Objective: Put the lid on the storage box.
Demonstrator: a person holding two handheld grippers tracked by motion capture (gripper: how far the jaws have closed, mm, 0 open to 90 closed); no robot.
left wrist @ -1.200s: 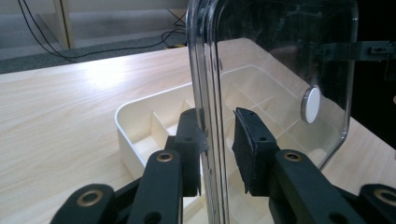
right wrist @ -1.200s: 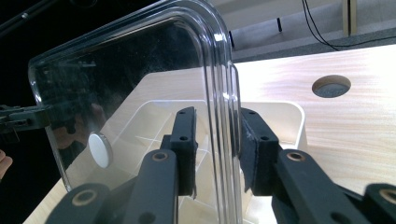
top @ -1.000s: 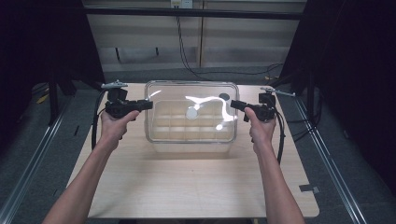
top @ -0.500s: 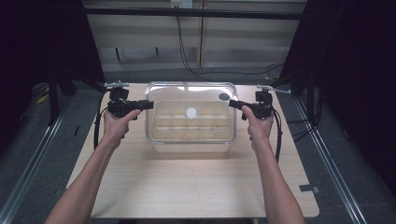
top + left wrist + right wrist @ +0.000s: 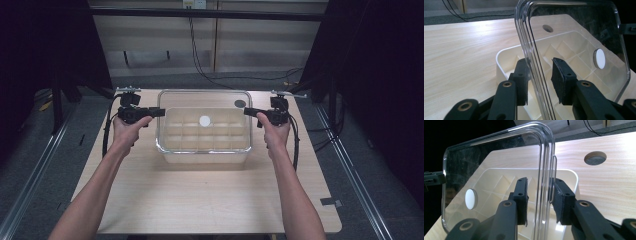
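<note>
A clear plastic lid point(image 5: 200, 97) with a white round disc point(image 5: 205, 120) at its middle stands almost upright over a white compartment box point(image 5: 170, 145). My left gripper point(image 5: 159, 112) is at the lid's left end and my right gripper point(image 5: 247, 112) at its right end. In the left gripper view the lid's rim point(image 5: 534, 62) runs between the pads with a gap on one side. The right gripper view shows the rim point(image 5: 546, 170) the same way, loose between the pads. Both pairs of jaws have just been opening, with the lid's edge between them.
The box rests on a pale wooden table point(image 5: 200, 200) with a round cable hole point(image 5: 240, 103) behind it. Cables trail from both grippers. Metal rails and dark floor flank the table, and bare wood lies in front of the box.
The bright reflections on the lid are gone as it has turned and come down slightly over the box. Both hands have stayed at its ends.
</note>
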